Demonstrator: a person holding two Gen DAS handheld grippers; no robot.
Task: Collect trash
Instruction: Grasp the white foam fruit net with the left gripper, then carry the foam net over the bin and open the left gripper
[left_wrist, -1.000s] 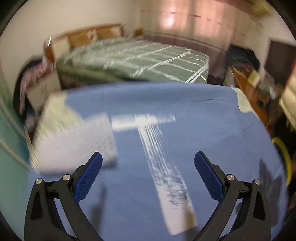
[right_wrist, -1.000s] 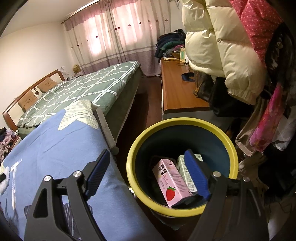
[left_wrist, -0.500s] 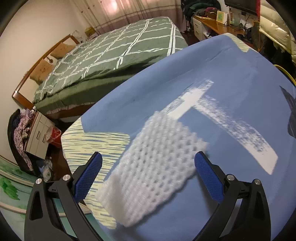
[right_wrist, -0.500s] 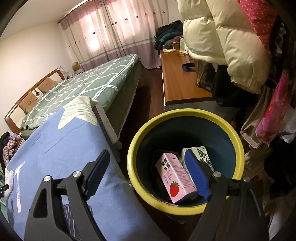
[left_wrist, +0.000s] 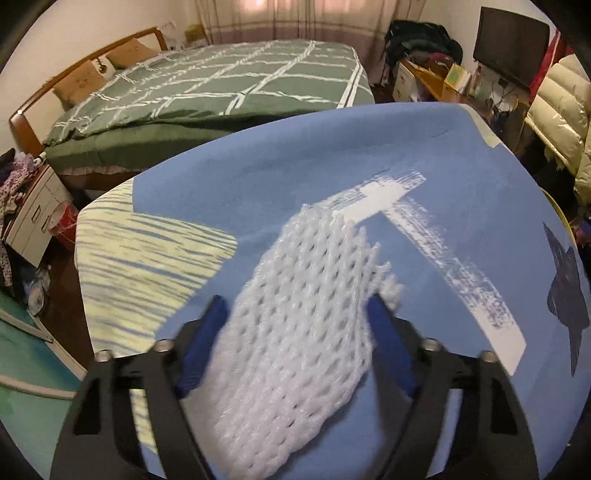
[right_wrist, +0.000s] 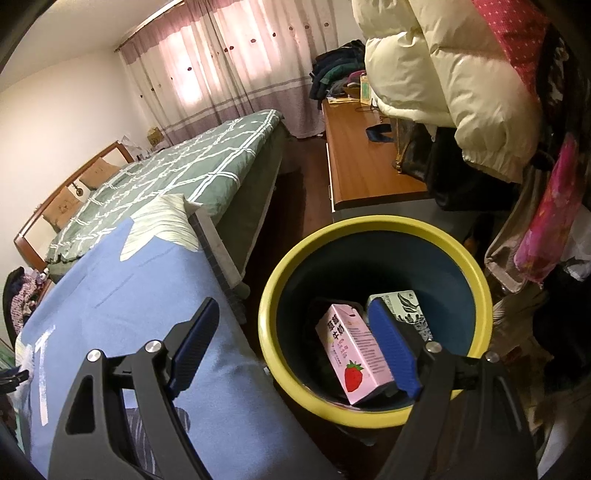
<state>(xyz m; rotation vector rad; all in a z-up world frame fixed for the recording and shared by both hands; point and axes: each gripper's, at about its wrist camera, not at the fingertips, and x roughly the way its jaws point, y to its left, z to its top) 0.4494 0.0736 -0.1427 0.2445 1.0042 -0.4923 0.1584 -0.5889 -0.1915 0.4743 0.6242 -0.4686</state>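
Both handheld grippers, left gripper (left_wrist: 297, 328) & right gripper (right_wrist: 295, 349), look alike: matte black plastic arms w/ triangular cut-outs, two silver screws per side, ribbed blue pads (right_wrist: 391, 350) lining the fingers' inner faces.

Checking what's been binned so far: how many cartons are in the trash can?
2. A pink strawberry carton leans at the middle of the yellow-rimmed trash can; a white patterned carton sits behind it. Others may be hidden underneath.
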